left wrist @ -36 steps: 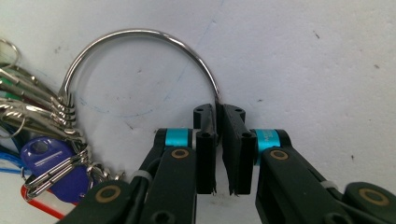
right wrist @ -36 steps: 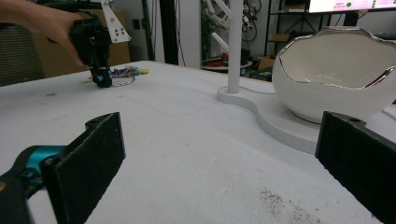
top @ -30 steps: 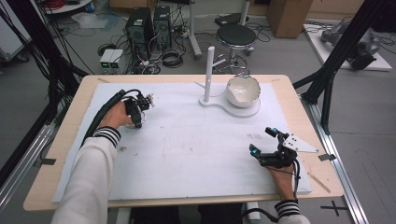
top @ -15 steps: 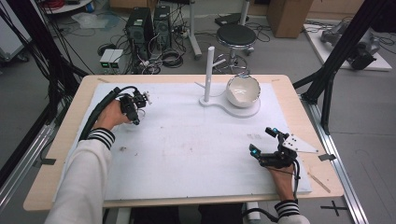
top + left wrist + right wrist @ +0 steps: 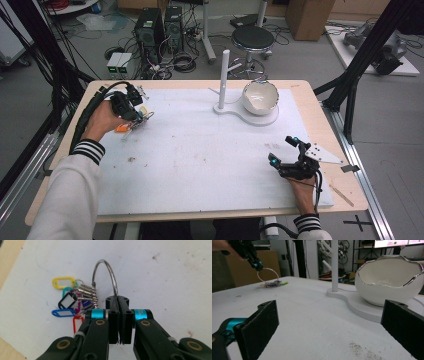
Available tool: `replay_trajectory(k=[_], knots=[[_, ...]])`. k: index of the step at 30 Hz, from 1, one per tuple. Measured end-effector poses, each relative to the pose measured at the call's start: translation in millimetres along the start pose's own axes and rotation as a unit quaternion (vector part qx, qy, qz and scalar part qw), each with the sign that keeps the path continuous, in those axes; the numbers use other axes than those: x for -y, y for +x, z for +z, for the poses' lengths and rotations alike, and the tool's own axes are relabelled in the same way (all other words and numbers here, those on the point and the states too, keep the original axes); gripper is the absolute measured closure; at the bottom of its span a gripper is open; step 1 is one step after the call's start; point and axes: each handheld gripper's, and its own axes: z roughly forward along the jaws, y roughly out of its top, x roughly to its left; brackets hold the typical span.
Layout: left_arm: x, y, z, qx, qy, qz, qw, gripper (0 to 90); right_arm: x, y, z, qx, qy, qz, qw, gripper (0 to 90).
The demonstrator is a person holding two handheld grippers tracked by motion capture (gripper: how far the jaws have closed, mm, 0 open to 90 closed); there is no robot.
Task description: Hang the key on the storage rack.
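Since a second ago the left gripper (image 5: 134,116) has drifted farther left, and it's clamped on the metal key ring (image 5: 105,277), tags (image 5: 65,302) dangling onto the white mat (image 5: 200,150). Bowl (image 5: 260,97) sits far right; right gripper (image 5: 287,150), near right, gapes open.

left hand-held gripper (image 5: 136,116) moved left, key ring (image 5: 105,277) lifted

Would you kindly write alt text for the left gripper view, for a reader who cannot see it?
The left gripper, its two black jaws shut, pinches a large metal key ring above a white mat. Coloured plastic key tags, among them yellow, black, blue and red, hang from the ring's left side and lie on the mat.
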Motion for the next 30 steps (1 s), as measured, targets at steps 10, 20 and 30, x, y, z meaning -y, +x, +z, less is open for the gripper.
replay_trajectory(k=[10,20,30], knots=[[10.6,-4.0,-37.3,0.016,-0.118,-0.006,0.9929,87.6,-2.7,-2.6,0.2,-0.002,0.013,0.016,0.9998,1.0],[22.1,-15.2,-56.2,0.075,-0.243,0.013,0.9672,87.5,-28.9,-0.3,3.5,-0.043,0.005,0.017,0.9989,1.0],[16.1,-37.8,-52.1,0.135,-0.317,0.051,0.9373,87.5,-69.9,12.7,30.1,-0.108,0.035,-0.016,0.9934,1.0]])
